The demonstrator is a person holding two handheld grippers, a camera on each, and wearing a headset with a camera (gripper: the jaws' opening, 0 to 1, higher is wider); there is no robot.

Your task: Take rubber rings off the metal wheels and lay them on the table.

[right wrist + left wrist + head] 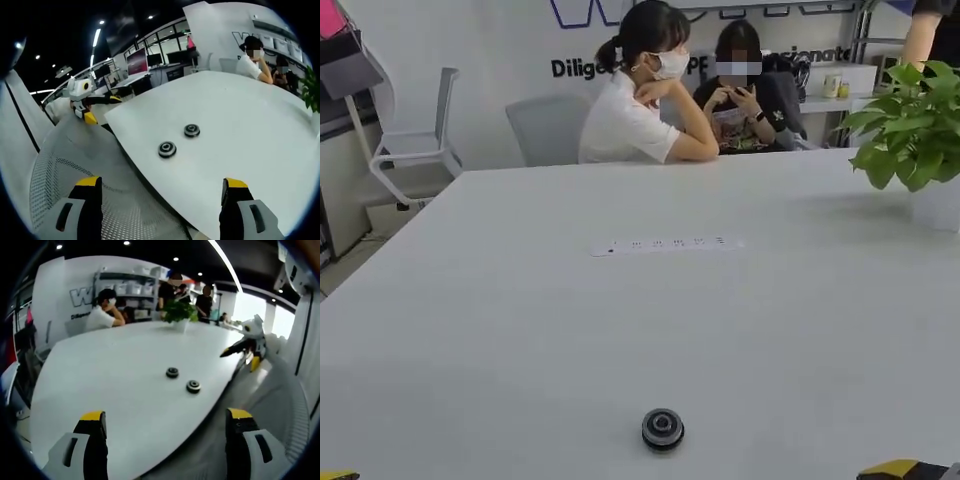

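Note:
Two small metal wheels with black rubber rings lie on the white table near its front edge. One wheel shows in the head view. In the left gripper view both wheels lie well ahead of my left gripper, which is open and holds nothing. My right gripper is also open and holds nothing, off the table's edge, with the wheels ahead of it. Yellow gripper tips peek in at the bottom corners of the head view.
A white power strip lies mid-table. A potted plant stands at the right edge. Two people sit at the far side, beside an empty grey chair. A mesh chair back is close under the grippers.

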